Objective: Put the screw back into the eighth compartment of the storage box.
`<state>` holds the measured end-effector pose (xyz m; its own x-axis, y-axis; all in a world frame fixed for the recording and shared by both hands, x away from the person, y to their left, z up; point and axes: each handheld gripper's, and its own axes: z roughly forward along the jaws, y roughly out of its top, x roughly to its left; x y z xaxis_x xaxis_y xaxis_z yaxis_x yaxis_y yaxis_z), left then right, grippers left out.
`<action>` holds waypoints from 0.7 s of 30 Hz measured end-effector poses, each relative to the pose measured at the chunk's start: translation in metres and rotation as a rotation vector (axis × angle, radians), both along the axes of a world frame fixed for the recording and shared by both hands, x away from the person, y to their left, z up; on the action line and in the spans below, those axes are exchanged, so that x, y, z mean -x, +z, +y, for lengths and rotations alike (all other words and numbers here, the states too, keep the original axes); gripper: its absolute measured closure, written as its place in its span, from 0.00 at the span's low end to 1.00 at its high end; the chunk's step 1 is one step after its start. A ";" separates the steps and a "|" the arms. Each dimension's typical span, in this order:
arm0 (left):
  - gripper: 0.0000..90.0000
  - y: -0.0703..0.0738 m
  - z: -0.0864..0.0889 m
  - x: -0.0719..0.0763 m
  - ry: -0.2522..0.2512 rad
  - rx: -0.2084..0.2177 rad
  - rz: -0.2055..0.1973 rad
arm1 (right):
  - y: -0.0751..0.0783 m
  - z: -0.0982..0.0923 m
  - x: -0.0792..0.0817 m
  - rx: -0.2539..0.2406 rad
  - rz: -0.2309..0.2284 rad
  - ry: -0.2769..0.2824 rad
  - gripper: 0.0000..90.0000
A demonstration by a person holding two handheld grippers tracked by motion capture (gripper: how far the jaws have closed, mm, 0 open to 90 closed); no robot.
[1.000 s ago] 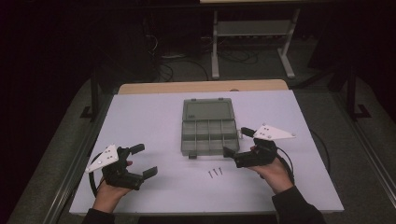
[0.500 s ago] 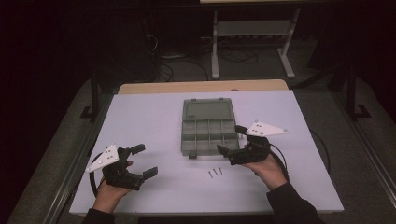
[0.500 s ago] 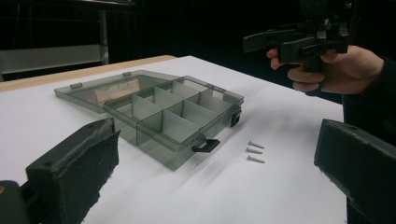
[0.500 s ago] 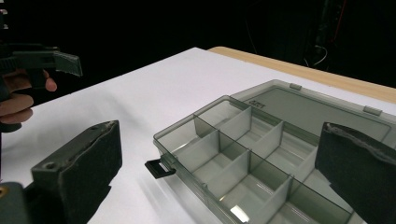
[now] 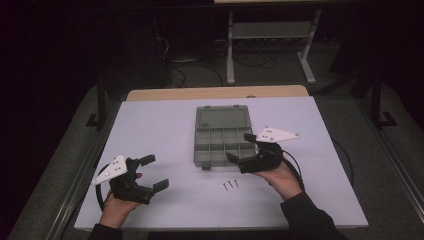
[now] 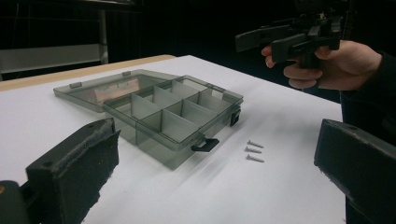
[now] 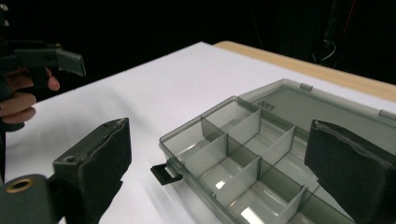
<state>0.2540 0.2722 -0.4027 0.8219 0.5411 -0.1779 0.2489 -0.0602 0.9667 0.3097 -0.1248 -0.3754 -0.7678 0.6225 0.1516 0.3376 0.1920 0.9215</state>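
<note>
An open grey see-through compartment box (image 5: 223,119) lies mid-table, lid flat behind it, its cells empty. Three small screws (image 5: 230,185) lie on the white table in front of it. My right gripper (image 5: 240,147) hovers at the box's front right corner; its jaws have just been closing a little but stand wide, with nothing gripped. The right gripper view looks between my jaws down on the box's cells (image 7: 243,154) and front latch (image 7: 164,174). At the table's near left my left gripper (image 5: 155,172) is open and empty, facing the box (image 6: 159,112) and screws (image 6: 254,150).
The white table top (image 5: 165,130) has a wooden strip (image 5: 215,93) along its far edge. Beyond it stand a metal frame (image 5: 270,30) and floor cables. The other hand's gripper (image 6: 280,39) shows in the left gripper view, high at the right.
My right gripper has moved left and slightly up, from beside the box to over its front right corner. The left gripper has kept still.
</note>
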 end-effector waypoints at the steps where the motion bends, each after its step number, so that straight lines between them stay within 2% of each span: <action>1: 0.00 0.000 0.000 0.000 0.000 0.000 0.001 | 0.000 0.001 0.000 0.009 0.010 0.003 0.10; 10: 0.00 0.000 0.000 0.000 -0.001 0.000 0.002 | -0.001 0.003 -0.001 0.071 0.077 0.018 0.21; 16: 0.00 0.000 0.000 0.000 -0.002 -0.001 0.002 | -0.002 0.003 0.001 0.102 0.118 0.029 0.34; 21: 0.00 0.000 0.000 0.001 -0.002 -0.002 0.002 | -0.005 0.006 0.005 0.154 0.148 0.045 0.48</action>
<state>0.2534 0.2721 -0.4027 0.8229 0.5395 -0.1782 0.2504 -0.0627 0.9661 0.3047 -0.1192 -0.3802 -0.7717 0.6128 0.1704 0.4550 0.3447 0.8211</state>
